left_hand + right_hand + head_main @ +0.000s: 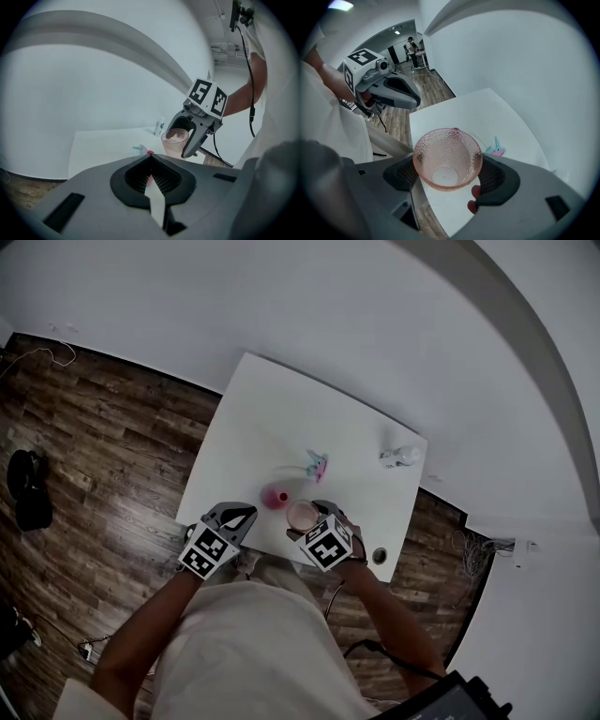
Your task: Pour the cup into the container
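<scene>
Aim is what the pour turns on. In the head view the small pink-red container (275, 497) sits on the white table (281, 418) at about ten o'clock from the cup (447, 157), just beside it. By my judgement, the tip has to go up and to the left across a very short gap. The right gripper (307, 519) is clamped on the cup, one jaw on each side of the dimpled pink glass wall. Its own view looks almost straight into the mouth, so the cup's long axis stands close to upright with the rim facing up. Whether anything is inside I cannot tell: the bottom reads clear from above, while the left gripper view shows a pale, frosted look near the rim. Whether the base rests on the table or hangs just above it is hidden. The left gripper (151, 174) has its jaws pressed together with nothing plainly held. The container lies just past its tips at about two o'clock, and a sliver of pink shows through the slit, but I cannot say whether the tips touch it. The right hand looks to be the pouring hand; its lip should come over the container before the cup rolls toward ten o'clock. A small colourful object (317, 464) at twelve o'clock from the cup and a white bottle (401, 456) at two o'clock lie well apart.
</scene>
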Motion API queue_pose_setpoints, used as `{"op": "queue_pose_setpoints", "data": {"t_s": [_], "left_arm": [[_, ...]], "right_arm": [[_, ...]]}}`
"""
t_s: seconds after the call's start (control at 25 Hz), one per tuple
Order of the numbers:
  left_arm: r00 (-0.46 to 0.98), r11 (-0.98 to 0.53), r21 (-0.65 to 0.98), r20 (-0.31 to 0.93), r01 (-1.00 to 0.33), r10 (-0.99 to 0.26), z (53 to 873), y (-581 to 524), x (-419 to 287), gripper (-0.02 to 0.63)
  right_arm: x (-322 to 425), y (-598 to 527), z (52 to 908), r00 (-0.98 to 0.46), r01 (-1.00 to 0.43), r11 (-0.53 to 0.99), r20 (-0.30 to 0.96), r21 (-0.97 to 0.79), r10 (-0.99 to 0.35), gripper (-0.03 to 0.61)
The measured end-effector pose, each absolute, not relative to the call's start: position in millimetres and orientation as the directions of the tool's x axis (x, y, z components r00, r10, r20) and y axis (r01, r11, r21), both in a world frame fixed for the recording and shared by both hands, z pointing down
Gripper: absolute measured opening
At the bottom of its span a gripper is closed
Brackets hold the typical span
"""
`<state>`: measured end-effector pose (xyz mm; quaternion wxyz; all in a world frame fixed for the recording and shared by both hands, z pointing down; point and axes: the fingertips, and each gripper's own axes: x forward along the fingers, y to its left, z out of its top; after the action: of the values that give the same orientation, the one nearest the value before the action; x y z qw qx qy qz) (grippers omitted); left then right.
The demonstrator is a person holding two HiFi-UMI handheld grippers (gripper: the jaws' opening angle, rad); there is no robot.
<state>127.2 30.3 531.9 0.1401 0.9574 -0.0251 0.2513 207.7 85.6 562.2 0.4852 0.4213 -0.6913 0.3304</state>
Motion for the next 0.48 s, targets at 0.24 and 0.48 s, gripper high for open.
{"op": "queue_pose_setpoints", "data": {"t_s": [0.24, 0.48], "left_arm": [[0.868, -0.958, 0.263, 0.495, -0.110, 0.037, 537.6, 30.4, 129.0, 0.011], [0.864, -0.957, 0.269, 0.501, -0.106, 0.045, 548.6, 33.6, 129.4, 0.011]], "right_arm": [[205.6, 83.8, 567.2, -0.162, -0.898, 0.436, 0.965, -0.058, -0.204, 0.380], [202.5, 84.8, 573.3, -0.167, -0.886, 0.455, 0.976, -0.087, -0.140, 0.380]]}}
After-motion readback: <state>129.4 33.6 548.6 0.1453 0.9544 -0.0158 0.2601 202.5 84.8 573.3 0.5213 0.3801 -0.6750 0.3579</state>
